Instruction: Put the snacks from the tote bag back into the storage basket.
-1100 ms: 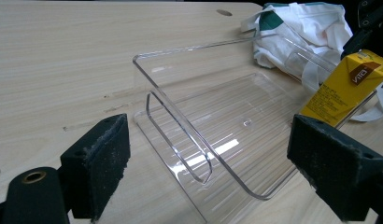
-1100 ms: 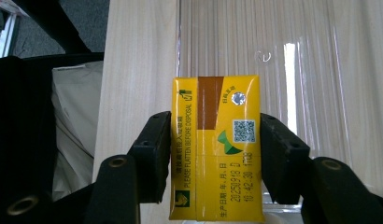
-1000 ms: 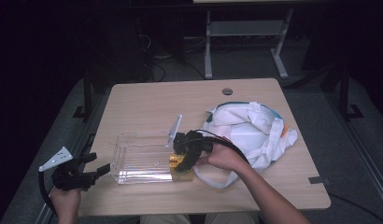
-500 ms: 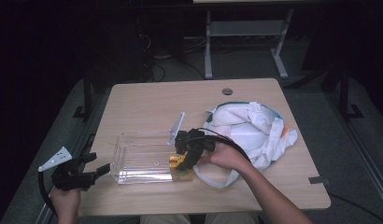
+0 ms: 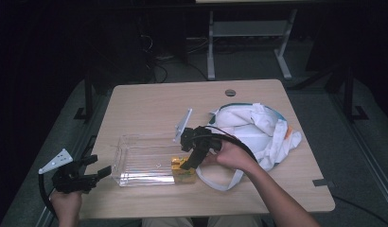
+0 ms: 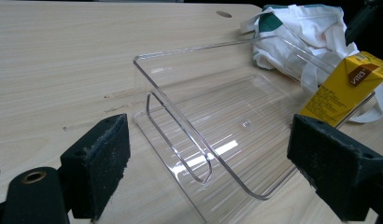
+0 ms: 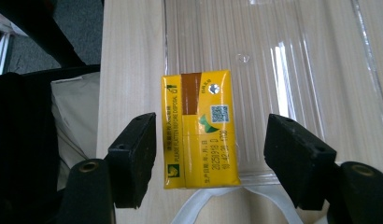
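Observation:
A yellow drink carton (image 5: 183, 171) (image 7: 201, 128) rests at the right end of a clear plastic bin (image 5: 144, 160) (image 6: 213, 116). My right gripper (image 5: 187, 165) (image 7: 210, 123) points down over it. Its jaws have just been opening and now stand open, with the carton between the pads and a gap on each side. My left gripper (image 5: 100, 171) (image 6: 210, 130) hovers at the table's left edge, open and empty, facing the bin's left end. In the left gripper view the carton (image 6: 348, 88) leans at the bin's far end.
A crumpled white cloth bag (image 5: 258, 130) (image 6: 306, 32) with a loose strap lies right of the bin, under my right hand. The wooden table (image 5: 154, 104) has a round cable hole (image 5: 230, 92) near its far edge. A dark floor and a metal frame lie beyond.
Both hands, the bin, the carton and the bag stay where they were. In the high view the right gripper keeps its place over the carton.

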Available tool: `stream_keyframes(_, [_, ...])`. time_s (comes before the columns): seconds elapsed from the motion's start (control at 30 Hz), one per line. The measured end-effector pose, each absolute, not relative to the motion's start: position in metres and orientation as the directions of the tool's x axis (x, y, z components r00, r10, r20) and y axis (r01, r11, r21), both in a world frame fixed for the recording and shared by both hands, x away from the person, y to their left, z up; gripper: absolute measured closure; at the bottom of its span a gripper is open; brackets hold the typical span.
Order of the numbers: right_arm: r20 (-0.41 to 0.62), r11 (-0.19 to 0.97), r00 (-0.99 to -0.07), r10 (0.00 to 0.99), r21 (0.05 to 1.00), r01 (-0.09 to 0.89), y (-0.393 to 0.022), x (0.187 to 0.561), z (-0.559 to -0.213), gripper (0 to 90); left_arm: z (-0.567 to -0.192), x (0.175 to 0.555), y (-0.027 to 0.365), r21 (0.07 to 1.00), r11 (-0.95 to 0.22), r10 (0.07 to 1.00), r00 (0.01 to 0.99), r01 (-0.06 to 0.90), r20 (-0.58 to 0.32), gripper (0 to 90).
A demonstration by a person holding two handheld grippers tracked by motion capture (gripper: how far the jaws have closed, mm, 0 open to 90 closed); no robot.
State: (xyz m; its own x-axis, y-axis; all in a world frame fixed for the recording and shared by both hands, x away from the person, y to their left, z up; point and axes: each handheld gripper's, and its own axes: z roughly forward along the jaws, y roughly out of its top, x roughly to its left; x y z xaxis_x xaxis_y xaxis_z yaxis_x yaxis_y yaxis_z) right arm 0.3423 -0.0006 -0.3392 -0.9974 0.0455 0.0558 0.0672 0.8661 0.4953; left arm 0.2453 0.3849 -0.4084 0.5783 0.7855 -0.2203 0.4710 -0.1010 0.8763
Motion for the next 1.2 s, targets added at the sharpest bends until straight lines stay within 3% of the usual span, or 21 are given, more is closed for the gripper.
stream_keyframes(1.2, [0.034, 0.847, -0.987, 0.159, 0.509, 0.154, -0.032, 0.360, -0.320, 31.4, -0.408, 0.245, 0.384, 0.875, -0.097, 0.786, 0.576, 0.474, -0.225, 12.9])
